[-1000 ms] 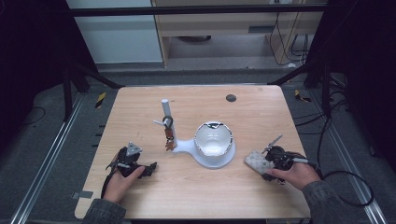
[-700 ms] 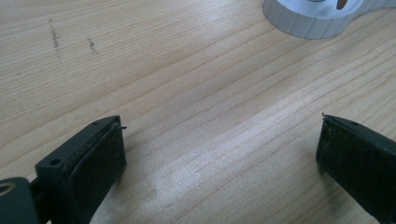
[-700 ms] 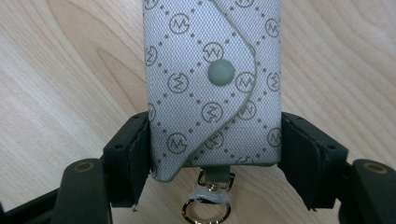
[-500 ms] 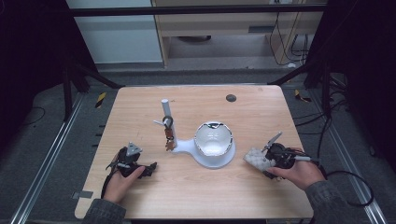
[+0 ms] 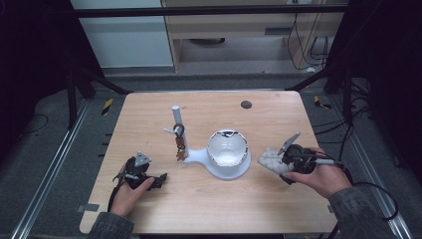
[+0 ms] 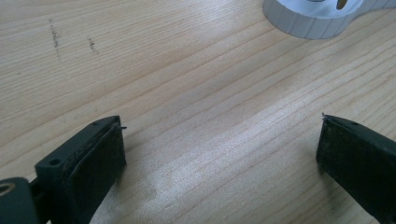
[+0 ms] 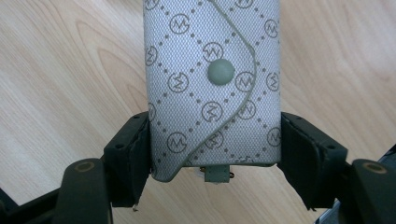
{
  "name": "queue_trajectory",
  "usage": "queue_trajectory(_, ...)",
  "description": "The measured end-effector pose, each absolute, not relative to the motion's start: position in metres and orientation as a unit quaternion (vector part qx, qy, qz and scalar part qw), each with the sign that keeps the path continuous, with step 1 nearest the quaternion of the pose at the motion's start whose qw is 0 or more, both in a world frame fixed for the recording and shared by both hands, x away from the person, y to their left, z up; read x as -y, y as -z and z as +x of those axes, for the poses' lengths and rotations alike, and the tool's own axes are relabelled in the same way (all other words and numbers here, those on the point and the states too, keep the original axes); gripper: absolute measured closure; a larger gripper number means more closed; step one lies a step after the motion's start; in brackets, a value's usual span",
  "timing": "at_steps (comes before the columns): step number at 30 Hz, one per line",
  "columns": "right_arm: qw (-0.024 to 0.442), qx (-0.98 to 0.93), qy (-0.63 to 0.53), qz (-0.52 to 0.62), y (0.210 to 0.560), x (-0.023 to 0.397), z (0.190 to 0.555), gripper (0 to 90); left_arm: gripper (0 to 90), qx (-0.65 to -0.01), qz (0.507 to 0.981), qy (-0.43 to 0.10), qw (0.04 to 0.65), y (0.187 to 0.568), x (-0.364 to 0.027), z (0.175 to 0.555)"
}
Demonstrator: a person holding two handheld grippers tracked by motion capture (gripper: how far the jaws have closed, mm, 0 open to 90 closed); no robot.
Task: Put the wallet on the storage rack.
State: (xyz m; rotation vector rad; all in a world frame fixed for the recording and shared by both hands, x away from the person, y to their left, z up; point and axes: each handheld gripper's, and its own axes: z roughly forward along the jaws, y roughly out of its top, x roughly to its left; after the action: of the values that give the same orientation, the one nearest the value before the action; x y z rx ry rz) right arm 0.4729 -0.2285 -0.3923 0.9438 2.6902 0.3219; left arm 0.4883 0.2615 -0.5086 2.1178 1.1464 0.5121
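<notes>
The right gripper had its two black jaws pressed on the sides of a small grey pouch. The jaws had just been closing, and the pouch sat snug between them. It had a flap with one round snap button on the front. I think the person squeezed it by its narrow sides so the flap stayed shut and faced up. In the high view the pouch was at the right side of the wooden table, near a white bowl stand but not touching it.

The left gripper rested on the table near the front left. Its jaws stood wide apart with nothing between them. It looked like it was just waiting.

A thin white post stood up from the stand, and some little keys hung there, likely so they were easy to grab.

I counted one pouch, one stand, two grippers, and one dark round spot far back on the table.
</notes>
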Motion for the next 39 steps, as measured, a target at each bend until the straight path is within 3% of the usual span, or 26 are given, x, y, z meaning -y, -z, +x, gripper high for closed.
queue_trajectory(20,0.171,-0.935,-0.109,0.290,0.349,0.200,0.478,30.7,0.6,-0.440,0.810,-0.196,0.333,0.509,-0.261,0.488)
queue_trajectory(39,0.183,-0.943,-0.095,0.261,0.340,0.174,0.482,31.0,0.6,-0.440,0.810,-0.196,0.333,0.509,-0.261,0.488)
